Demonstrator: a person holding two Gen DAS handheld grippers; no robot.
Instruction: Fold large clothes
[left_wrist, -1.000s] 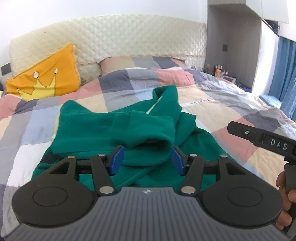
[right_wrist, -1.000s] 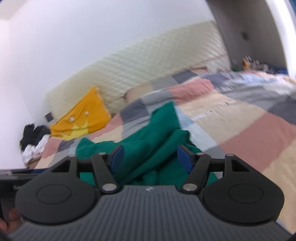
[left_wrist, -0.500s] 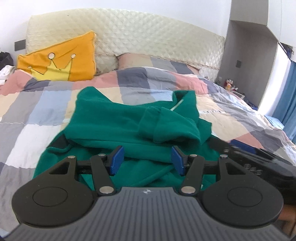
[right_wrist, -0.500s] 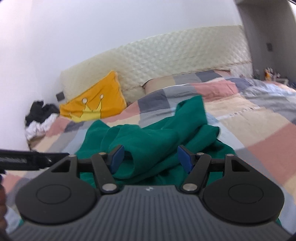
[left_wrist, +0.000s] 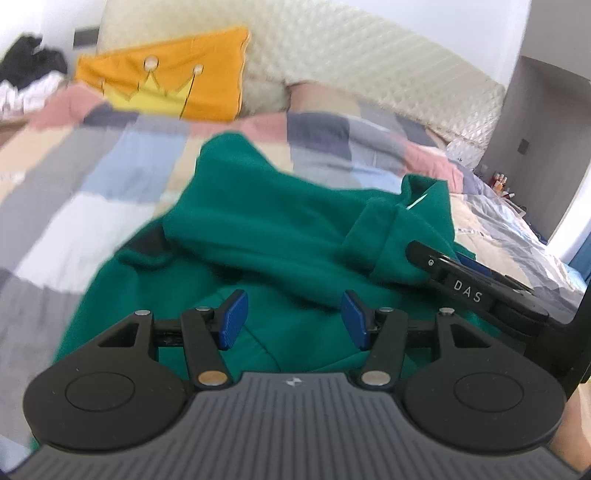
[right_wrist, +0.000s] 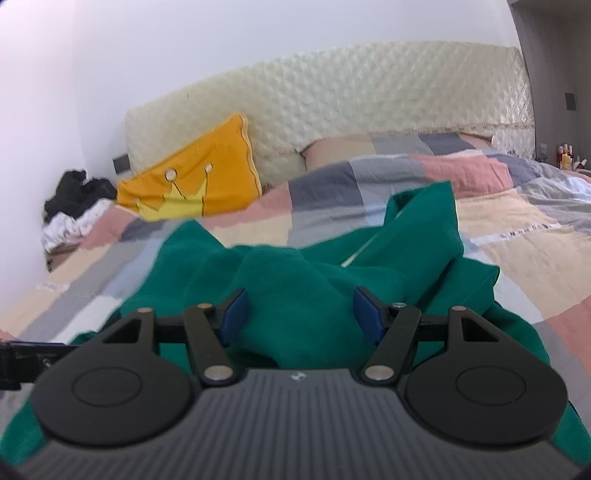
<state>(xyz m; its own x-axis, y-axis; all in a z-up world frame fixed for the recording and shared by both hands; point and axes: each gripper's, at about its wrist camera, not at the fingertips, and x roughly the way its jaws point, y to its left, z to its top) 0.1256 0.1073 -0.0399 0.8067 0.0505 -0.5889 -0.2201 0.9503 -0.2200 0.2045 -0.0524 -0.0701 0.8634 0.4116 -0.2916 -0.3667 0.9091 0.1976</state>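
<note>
A crumpled green garment (left_wrist: 266, 236) lies bunched on the checked bedspread (left_wrist: 110, 177); it also shows in the right wrist view (right_wrist: 295, 280). My left gripper (left_wrist: 291, 319) is open and empty, low over the garment's near part. My right gripper (right_wrist: 301, 314) is open, with a raised green fold lying between its blue pads (right_wrist: 233, 314), not pinched. In the left wrist view the right gripper's black body marked DAS (left_wrist: 469, 284) reaches in from the right and touches a rolled sleeve or cuff (left_wrist: 384, 236).
An orange crown pillow (left_wrist: 166, 88) leans on the quilted cream headboard (left_wrist: 369, 62). A dark and white clothes pile (right_wrist: 74, 206) sits at the far left. A grey cabinet (left_wrist: 535, 147) with small bottles stands at the right.
Both grippers have swung left and come lower and closer to the green garment. The right gripper's body now reaches the rolled sleeve. Both jaws stay open.
</note>
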